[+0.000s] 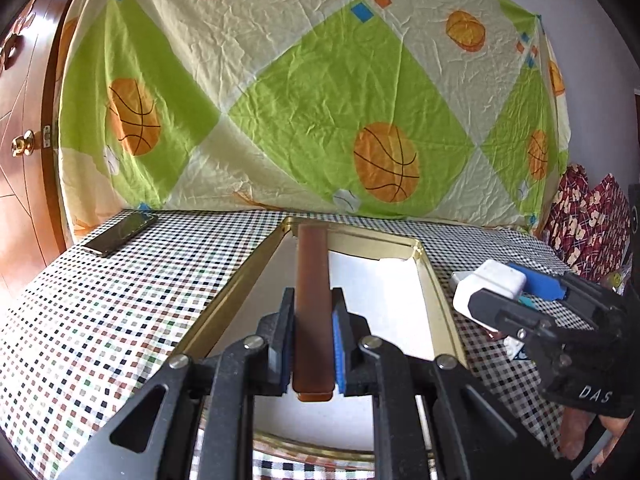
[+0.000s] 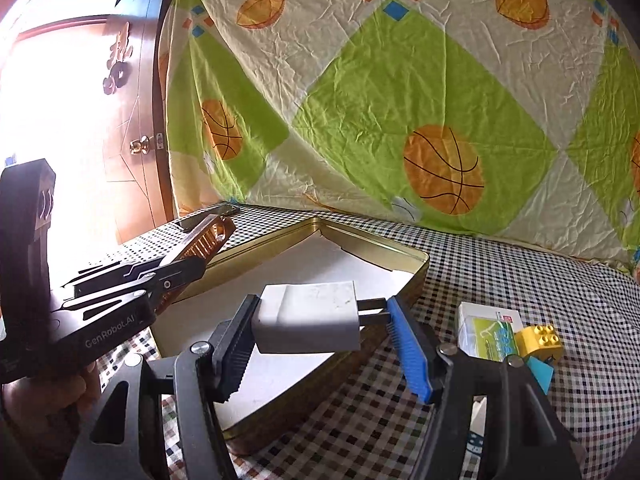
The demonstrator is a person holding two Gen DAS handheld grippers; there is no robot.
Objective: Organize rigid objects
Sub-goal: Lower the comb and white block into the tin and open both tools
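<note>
My left gripper (image 1: pixel 313 300) is shut on a brown comb (image 1: pixel 312 280), held edge-up above the open gold tin (image 1: pixel 440 292) lined with white paper. In the right wrist view the comb (image 2: pixel 208 236) juts from the left gripper (image 2: pixel 188 260) over the gold tin's (image 2: pixel 372 248) left rim. My right gripper (image 2: pixel 320 308) is shut on a white plug charger (image 2: pixel 308 316), prongs against the blue pad, held above the tin's near right side. The charger (image 1: pixel 488 288) also shows at right in the left wrist view.
A phone (image 1: pixel 120 234) lies at the table's far left. A small white and green box (image 2: pixel 488 332) and a yellow toy brick (image 2: pixel 540 340) lie right of the tin. A basketball-print sheet (image 1: pixel 320 80) hangs behind the checked tablecloth (image 1: pixel 120 320). A wooden door (image 2: pixel 132 120) stands at left.
</note>
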